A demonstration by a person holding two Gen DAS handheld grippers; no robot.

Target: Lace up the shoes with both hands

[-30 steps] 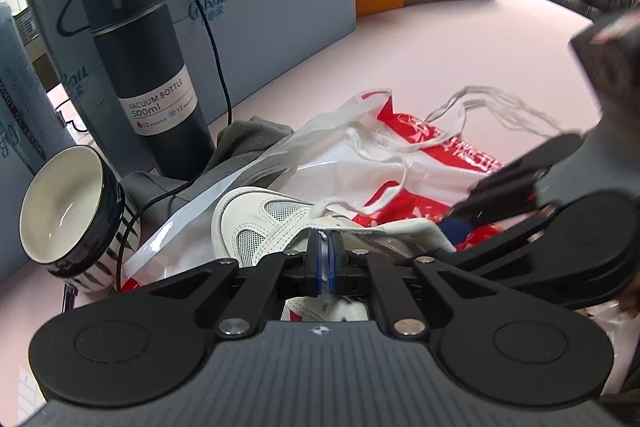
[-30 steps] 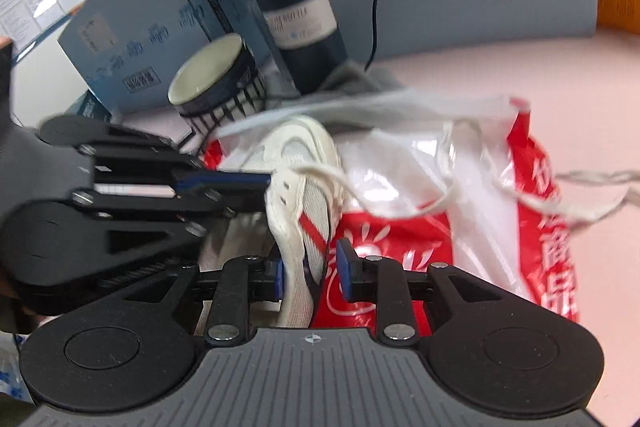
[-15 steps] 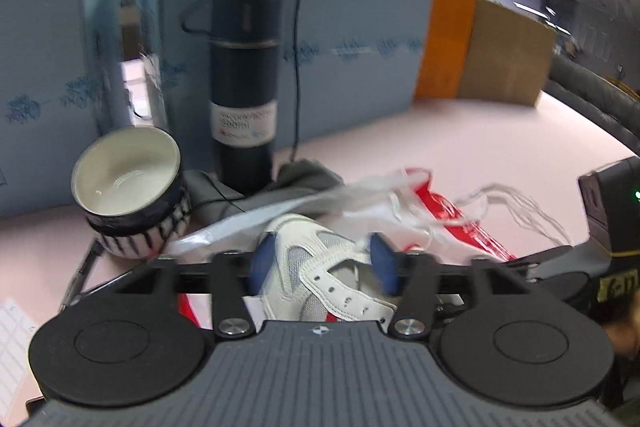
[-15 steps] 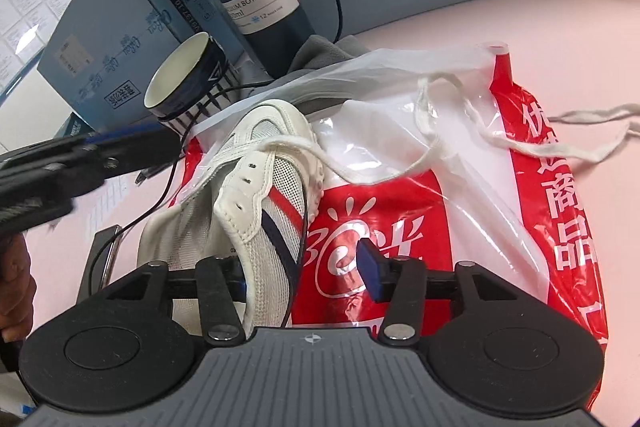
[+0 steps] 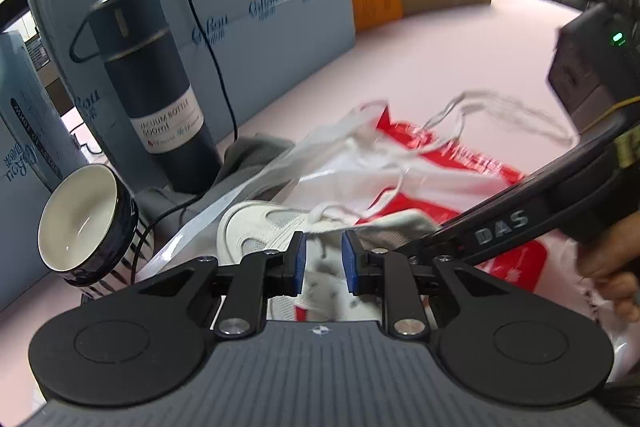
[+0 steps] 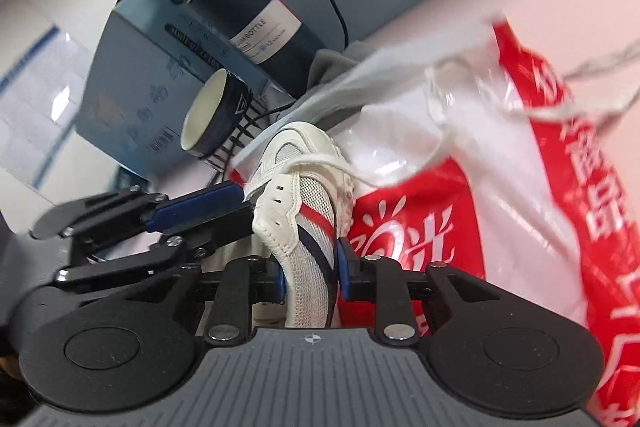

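You are angling both grippers down at the shoe (image 6: 308, 195), right gripper (image 6: 310, 273) closing on its side panel, left gripper (image 5: 323, 263) closing with fingers not yet gripping.

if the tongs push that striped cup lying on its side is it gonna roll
Probably: the striped cup lies on its side, so its round wall could roll. It looks like glazed ceramic, likely slick and breakable. The vacuum bottle close behind may stop it.
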